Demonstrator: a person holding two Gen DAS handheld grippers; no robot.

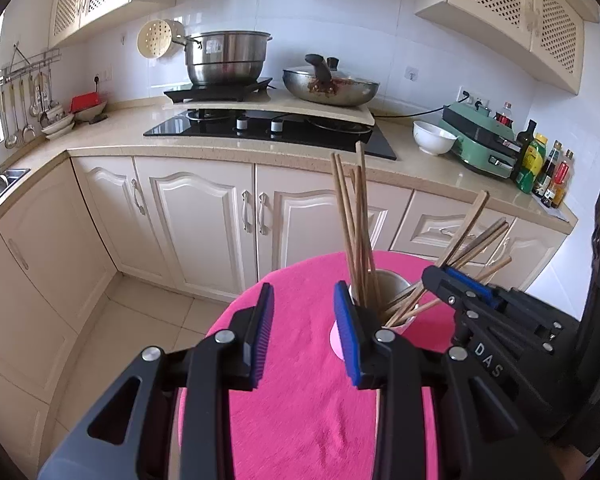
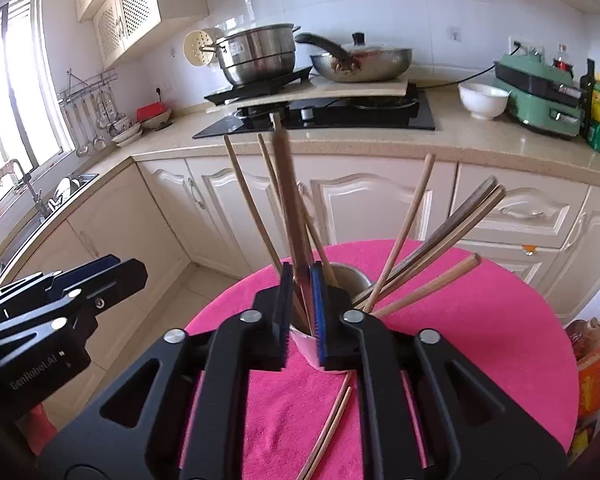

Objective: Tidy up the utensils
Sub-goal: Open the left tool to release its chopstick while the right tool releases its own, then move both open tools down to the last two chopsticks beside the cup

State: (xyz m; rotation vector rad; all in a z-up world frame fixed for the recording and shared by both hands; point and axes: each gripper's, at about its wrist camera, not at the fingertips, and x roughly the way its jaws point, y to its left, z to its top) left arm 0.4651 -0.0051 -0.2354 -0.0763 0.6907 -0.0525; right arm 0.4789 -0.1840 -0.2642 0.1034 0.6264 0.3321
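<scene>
A metal cup [image 2: 350, 278] with a pink base stands on the pink cloth of a round table [image 2: 480, 332] and holds several wooden chopsticks [image 2: 420, 216]. It also shows in the left wrist view [image 1: 396, 284]. My right gripper [image 2: 302, 304] is shut on a blurred upright chopstick [image 2: 286, 184] just above the cup's near rim. Two more chopsticks [image 2: 332, 424] lie on the cloth in front of the cup. My left gripper [image 1: 304, 320] is open and empty, left of the cup. The right gripper [image 1: 460, 284] also shows in the left wrist view.
Behind the table runs a kitchen counter [image 1: 228, 146] with a black hob [image 1: 268, 128], a steel pot [image 1: 228, 56], a lidded wok [image 1: 332, 84], a white bowl [image 1: 434, 136], a green appliance [image 1: 484, 140] and bottles [image 1: 540, 168]. A sink [image 2: 44, 200] is at left.
</scene>
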